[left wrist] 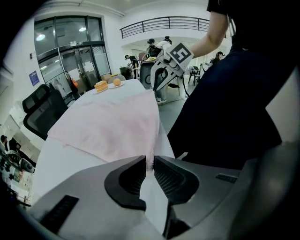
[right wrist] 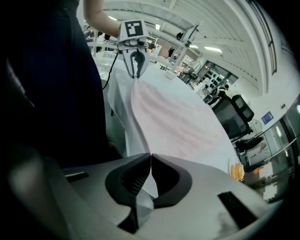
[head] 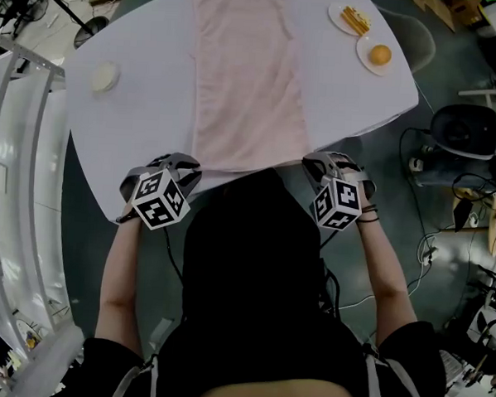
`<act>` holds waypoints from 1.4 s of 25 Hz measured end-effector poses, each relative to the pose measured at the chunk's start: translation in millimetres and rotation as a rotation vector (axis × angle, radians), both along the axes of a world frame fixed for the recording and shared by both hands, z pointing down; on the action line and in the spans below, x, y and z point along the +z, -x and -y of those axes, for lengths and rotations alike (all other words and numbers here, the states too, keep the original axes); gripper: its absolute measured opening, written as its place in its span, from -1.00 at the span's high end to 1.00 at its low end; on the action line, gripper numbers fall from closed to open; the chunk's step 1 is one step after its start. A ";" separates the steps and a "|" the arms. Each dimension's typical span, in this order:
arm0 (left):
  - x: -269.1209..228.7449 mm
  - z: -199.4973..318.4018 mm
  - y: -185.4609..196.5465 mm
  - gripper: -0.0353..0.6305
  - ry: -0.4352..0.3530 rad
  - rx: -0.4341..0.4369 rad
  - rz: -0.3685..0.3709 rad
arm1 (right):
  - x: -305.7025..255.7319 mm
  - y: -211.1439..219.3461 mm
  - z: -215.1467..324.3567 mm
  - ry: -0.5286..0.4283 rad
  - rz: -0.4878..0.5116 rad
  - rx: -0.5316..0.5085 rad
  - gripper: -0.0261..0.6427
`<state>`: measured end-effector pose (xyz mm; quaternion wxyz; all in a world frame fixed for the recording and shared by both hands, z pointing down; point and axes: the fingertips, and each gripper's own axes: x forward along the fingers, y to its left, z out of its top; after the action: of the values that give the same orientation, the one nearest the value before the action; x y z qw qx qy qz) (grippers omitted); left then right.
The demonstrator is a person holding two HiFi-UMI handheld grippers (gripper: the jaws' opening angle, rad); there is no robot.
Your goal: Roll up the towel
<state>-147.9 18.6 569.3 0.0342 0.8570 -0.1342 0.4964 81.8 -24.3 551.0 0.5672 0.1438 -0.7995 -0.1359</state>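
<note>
The pink towel [head: 250, 77] lies lengthwise down the middle of the white worktop [head: 146, 89]. The left claw [left wrist: 149, 160] and the right claw [right wrist: 150, 157] are each clamped on one of its corners at the worktop's near edge. From above, the person's head [head: 254, 235] hides that edge. The blue wall sign [left wrist: 33, 77] beyond the worktop is too small to read.

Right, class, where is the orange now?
In the head view, the orange sits on a plate at the table's far right corner, beside a second plate.
</note>
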 end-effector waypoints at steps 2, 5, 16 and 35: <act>-2.5 -8.1 -1.0 0.72 0.008 0.021 0.003 | -3.3 -1.8 -8.6 0.015 -0.009 -0.013 0.88; -2.7 -22.7 0.1 0.79 0.041 0.064 0.018 | -4.9 -6.6 -18.4 0.035 -0.030 -0.034 0.89; 8.8 2.4 -16.4 0.79 -0.017 -0.072 -0.045 | -30.0 2.4 -6.0 0.070 0.109 0.055 0.89; -5.5 32.8 -37.8 0.79 0.063 -0.078 -0.033 | -82.5 -2.0 75.6 0.065 0.265 0.080 0.89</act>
<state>-110.1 -14.2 563.8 0.0825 0.8576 -0.1512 0.4846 83.9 -99.9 468.5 0.4661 0.1738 -0.8649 -0.0669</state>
